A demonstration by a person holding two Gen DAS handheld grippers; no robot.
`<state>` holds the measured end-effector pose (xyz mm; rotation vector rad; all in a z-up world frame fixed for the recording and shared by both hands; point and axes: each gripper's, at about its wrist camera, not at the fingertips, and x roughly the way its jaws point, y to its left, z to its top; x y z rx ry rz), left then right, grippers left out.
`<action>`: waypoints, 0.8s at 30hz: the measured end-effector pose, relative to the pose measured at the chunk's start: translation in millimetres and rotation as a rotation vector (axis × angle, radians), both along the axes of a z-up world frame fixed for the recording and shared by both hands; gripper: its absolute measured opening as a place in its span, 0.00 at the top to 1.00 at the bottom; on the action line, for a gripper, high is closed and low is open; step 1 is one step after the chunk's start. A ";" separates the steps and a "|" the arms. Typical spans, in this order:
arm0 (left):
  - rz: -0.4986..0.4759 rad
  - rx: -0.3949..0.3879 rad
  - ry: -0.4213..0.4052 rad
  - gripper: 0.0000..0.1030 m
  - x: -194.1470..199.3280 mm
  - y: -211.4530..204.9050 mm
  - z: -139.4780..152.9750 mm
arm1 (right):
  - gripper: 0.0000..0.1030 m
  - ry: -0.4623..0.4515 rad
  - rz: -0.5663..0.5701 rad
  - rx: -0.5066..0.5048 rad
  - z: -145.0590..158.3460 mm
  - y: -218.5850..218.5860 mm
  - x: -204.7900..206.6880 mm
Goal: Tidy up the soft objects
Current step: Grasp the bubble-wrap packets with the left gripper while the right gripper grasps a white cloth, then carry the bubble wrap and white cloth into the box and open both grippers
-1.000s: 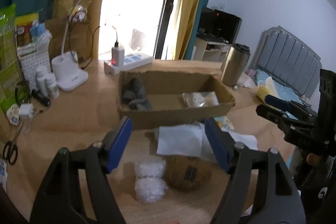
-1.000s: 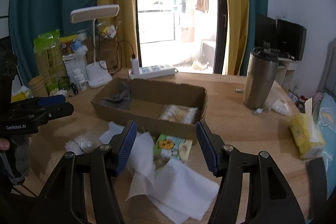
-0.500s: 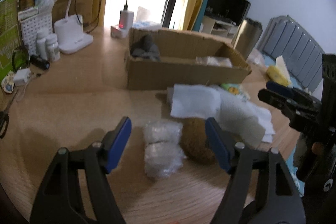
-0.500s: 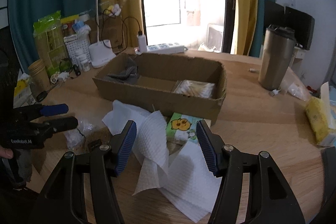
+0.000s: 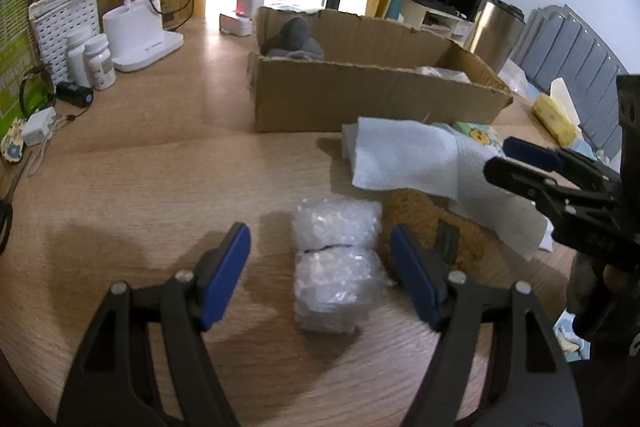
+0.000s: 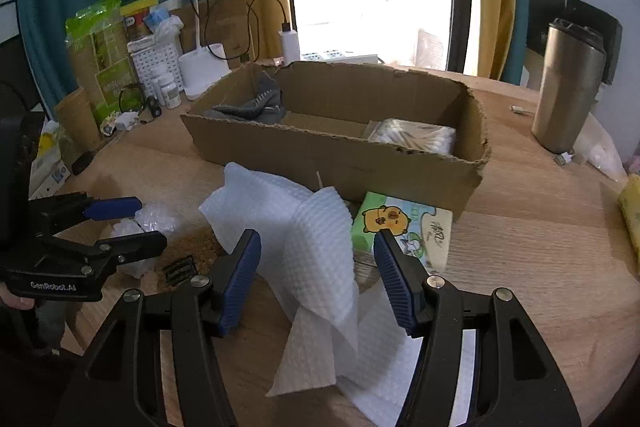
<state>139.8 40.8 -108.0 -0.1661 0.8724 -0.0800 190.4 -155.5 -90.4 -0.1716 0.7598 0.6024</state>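
- Your left tool (image 5: 320, 269) hangs open over the bubble-wrap bundle (image 5: 336, 267), which lies on the tabletop (image 5: 140, 195) between the jaws without touching them.
- The bundle's long axis runs away from you, along the fingers, so they close across its short side.
- Your right tool (image 6: 318, 275) is open too, straddling the white foam sheet (image 6: 312, 227).
- The cardboard box (image 5: 360, 99) sits beyond both.
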 end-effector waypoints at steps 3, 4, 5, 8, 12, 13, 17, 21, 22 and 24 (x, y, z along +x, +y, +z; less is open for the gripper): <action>-0.008 0.007 0.001 0.29 1.7 -2.3 -0.5 | 0.39 0.002 0.007 -0.010 -2.5 2.2 2.2; -0.009 0.010 0.000 0.29 2.2 -2.8 -0.6 | 0.41 0.006 0.010 -0.012 -3.5 2.9 3.0; -0.010 0.012 0.000 0.29 2.5 -3.2 -0.8 | 0.43 0.008 0.015 -0.015 -4.6 4.2 3.3; -0.016 0.025 -0.003 0.31 3.1 -4.3 -0.3 | 0.51 0.019 0.033 -0.034 -10.1 8.6 2.8; -0.032 0.028 0.013 0.56 4.9 -5.6 -2.6 | 0.62 0.031 0.058 -0.057 -17.0 14.3 1.8; -0.042 0.024 0.017 0.56 5.0 -6.1 -3.3 | 0.68 0.027 0.065 -0.063 -17.4 15.8 1.3; -0.061 0.025 0.012 0.59 4.0 -9.4 -2.3 | 0.88 0.011 0.089 -0.073 -17.0 18.7 -1.1; -0.065 -0.002 0.005 0.60 3.3 -9.7 1.8 | 0.92 -0.028 0.113 -0.081 -12.8 21.8 -5.0; -0.056 -0.020 0.002 0.60 3.5 -7.8 4.0 | 0.93 -0.041 0.117 -0.076 -10.0 21.6 -5.6; -0.039 -0.036 -0.012 0.60 3.7 -4.3 9.4 | 0.93 -0.057 0.123 -0.065 -5.7 21.5 -6.0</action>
